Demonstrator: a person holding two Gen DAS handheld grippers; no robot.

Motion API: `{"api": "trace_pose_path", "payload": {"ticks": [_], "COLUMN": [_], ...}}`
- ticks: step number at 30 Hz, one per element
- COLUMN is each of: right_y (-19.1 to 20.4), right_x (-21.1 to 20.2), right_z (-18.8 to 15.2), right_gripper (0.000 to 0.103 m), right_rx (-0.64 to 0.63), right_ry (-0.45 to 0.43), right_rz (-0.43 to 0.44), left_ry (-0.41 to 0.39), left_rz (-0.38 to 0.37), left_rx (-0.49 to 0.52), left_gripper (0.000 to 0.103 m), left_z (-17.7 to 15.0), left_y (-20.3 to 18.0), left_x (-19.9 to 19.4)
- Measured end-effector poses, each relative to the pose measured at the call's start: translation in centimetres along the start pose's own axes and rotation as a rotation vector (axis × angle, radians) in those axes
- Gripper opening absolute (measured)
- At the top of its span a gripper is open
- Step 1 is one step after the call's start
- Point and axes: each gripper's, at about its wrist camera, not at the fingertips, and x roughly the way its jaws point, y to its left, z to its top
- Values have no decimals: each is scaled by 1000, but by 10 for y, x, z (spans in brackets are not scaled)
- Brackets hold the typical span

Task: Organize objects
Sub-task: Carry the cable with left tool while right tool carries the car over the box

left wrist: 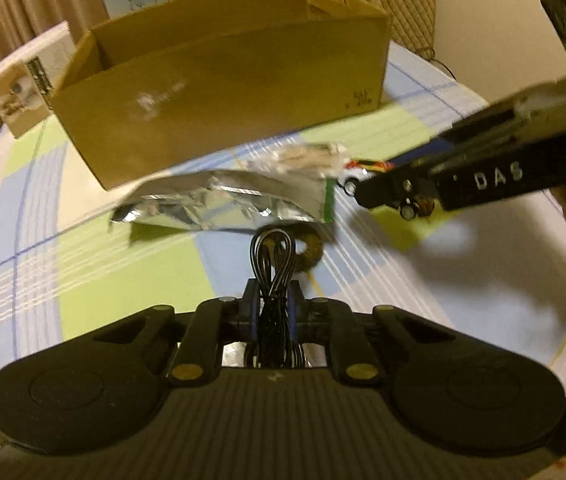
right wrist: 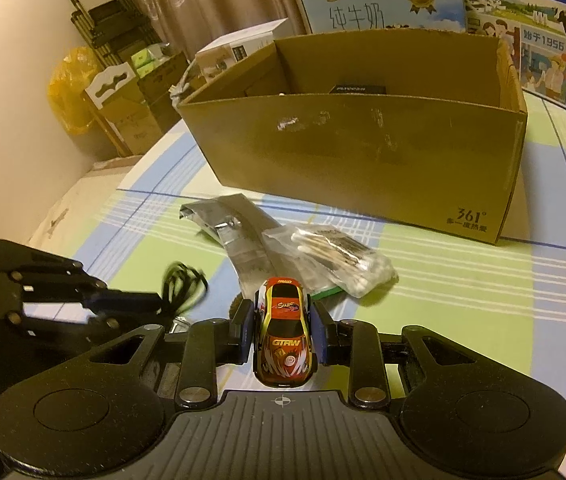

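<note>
My left gripper point(left wrist: 274, 300) is shut on a coiled black cable point(left wrist: 273, 256) and holds it above the table; it also shows at the left of the right wrist view point(right wrist: 151, 300). My right gripper point(right wrist: 281, 320) is shut on a small orange toy car point(right wrist: 285, 336); the car shows in the left wrist view point(left wrist: 363, 172) at that gripper's tip. An open cardboard box point(right wrist: 363, 140) stands behind, and in the left wrist view point(left wrist: 223, 108). A silver foil pouch point(left wrist: 227, 200) and a clear bag of cotton swabs point(right wrist: 331, 256) lie before it.
A brown ring point(left wrist: 311, 252) lies under the cable. Milk cartons point(right wrist: 383, 8) and a white box point(right wrist: 239, 48) stand behind the cardboard box. The table has a checked cloth point(right wrist: 463, 280); its left edge drops to floor clutter.
</note>
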Motion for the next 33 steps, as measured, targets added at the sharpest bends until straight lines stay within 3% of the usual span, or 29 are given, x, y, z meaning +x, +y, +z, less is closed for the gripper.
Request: {"api": "trace_pose_path", "payload": {"ticks": [5,13,15,19,23,25,29,31,32,33], "right_y": [0,-1,-2,-4,-8,-10,-12,-12,-12,-12], "right_x": [-3,-2,-1,-2,-3,-4,-6,-7,-7,-8], "right_z": [2,1,1,2,2,2,4,4,5,5], "right_gripper": [27,27,27,27,27,27,27,27,27,27], "right_rx": [8,14,17,24,33,38,46,48,49,51], "right_ry": [-13,-11,-11,-16,-21,-23,-33,-37,-40,-43], "right_rz": [2,-5,-10,-16,-22,-26,-27,-28,-28,-27], "left_ry": [-33,-28,-22,-11,-2,6,31,46,47,50], "left_rz": [-20,-29,-46,-79,-92,-95,-77,-70,-71,-79], "left_rx": [-56,-89,-104,-148,-179,-193,-215,-224,-229,-240], "left_gripper": [0,1,7,10,36,41,38,30,18,13], "left_z": [8,12,8,6,11,15,18,17,16,15], "left_y": [12,18,18,14,8,6,5,6,6,8], "left_x": [-14,-11,-7,7,23,30,44,48,47,46]}}
